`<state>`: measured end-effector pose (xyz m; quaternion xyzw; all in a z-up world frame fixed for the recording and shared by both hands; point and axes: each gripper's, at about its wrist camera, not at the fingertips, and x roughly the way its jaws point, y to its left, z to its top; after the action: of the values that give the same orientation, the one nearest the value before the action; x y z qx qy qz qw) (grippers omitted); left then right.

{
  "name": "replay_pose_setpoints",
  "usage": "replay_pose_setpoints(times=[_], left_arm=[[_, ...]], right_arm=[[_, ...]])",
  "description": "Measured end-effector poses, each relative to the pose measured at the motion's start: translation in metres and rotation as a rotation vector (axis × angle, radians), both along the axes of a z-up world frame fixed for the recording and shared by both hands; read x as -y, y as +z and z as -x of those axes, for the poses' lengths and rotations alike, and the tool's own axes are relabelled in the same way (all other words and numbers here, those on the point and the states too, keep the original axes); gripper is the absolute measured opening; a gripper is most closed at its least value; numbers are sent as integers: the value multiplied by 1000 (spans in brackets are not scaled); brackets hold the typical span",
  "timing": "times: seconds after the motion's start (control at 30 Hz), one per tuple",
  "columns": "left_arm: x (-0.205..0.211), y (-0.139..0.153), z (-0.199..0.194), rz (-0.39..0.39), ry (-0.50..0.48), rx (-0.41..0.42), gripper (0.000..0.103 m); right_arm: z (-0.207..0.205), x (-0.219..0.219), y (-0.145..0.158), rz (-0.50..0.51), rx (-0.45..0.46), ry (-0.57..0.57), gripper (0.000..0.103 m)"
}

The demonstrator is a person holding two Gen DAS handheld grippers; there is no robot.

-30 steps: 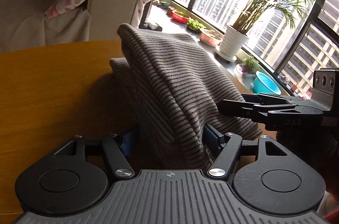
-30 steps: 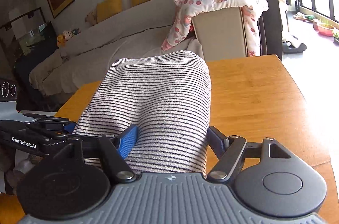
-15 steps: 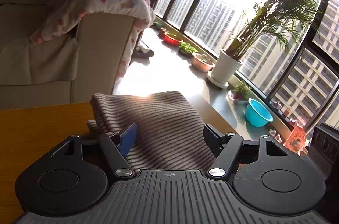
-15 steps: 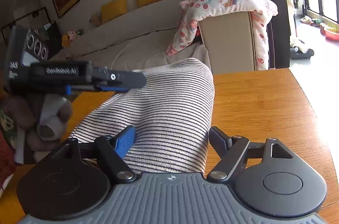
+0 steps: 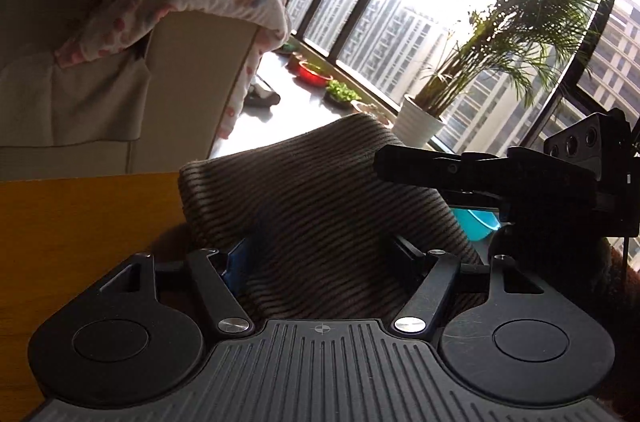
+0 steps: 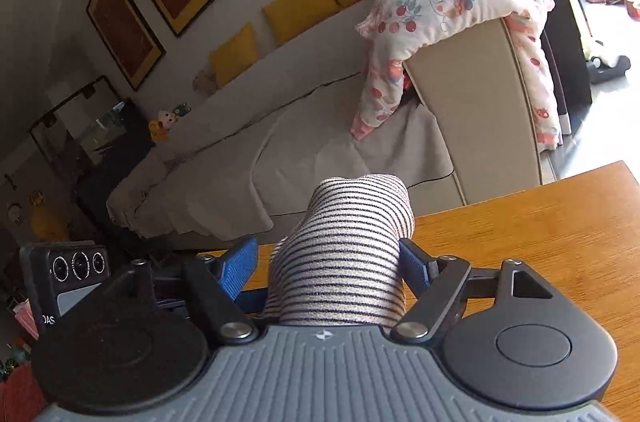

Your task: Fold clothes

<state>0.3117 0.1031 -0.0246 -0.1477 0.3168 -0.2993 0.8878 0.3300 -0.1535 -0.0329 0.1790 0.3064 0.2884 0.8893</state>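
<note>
A striped knit garment (image 5: 320, 206) is bunched between the fingers of my left gripper (image 5: 324, 258), which is shut on it above the wooden table (image 5: 80, 222). The same striped garment (image 6: 348, 258) fills my right gripper (image 6: 328, 262), which is shut on another part of it over the table (image 6: 540, 234). The fingertips of both grippers are hidden by the cloth. The right gripper (image 5: 500, 174) also shows in the left wrist view, close at the right. The left gripper's body (image 6: 68, 282) shows at the lower left of the right wrist view.
A beige sofa (image 6: 320, 126) stands past the table's far edge, with a floral blanket (image 6: 460, 6) over its arm. A window sill carries a potted palm (image 5: 424, 118), bowls and a blue basin (image 5: 476, 222). A stuffed toy sits at the right wrist view's lower left.
Both grippers have lifted the garment off the table and tilted upward. The cloth now hangs bunched in the jaws, with less of it lying on the wood. The two grippers have come closer together.
</note>
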Motion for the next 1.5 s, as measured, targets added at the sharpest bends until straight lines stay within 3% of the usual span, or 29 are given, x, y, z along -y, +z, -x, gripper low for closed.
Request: replay_pose_setpoints(times=[0.1,0.2,0.27,0.37,0.47,0.57,0.77,0.8,0.83,1.03,1.2,1.27,1.43,1.5], left_arm=[[3,-2,-3,7,-18,11,74],[8,-1,-2,-13,-22,26,74],[9,-2,-2,-13,-22,27,74],[9,-3,-4,2,-22,21,74],[11,-3,-5,-8,-20,25,74],[16,-2,-3,-41,-11,36,74],[-1,5,20,25,90,42,74],[-6,10,32,24,127,41,82],[-10,14,44,14,154,45,90],[-16,23,130,-86,302,57,103],[6,9,188,-197,340,23,103],[14,2,201,-223,362,-19,103],[32,-9,220,-310,420,-34,103],[39,-13,228,-345,443,-41,103]], right_arm=[[6,8,-10,76,-35,-72,76],[39,19,-14,102,10,-94,78],[60,27,-16,120,41,-110,85],[86,14,-21,286,127,-108,90],[87,1,-27,389,166,-136,99],[83,-3,-27,393,157,-145,103],[111,11,-19,312,113,-200,103],[119,14,-18,303,108,-199,103],[126,18,-18,295,101,-197,103],[163,31,-16,267,39,-235,103],[192,19,-18,291,1,-244,103],[206,9,-23,343,4,-235,103],[237,-12,-38,527,-27,-279,103],[244,-14,-39,554,-25,-284,103]])
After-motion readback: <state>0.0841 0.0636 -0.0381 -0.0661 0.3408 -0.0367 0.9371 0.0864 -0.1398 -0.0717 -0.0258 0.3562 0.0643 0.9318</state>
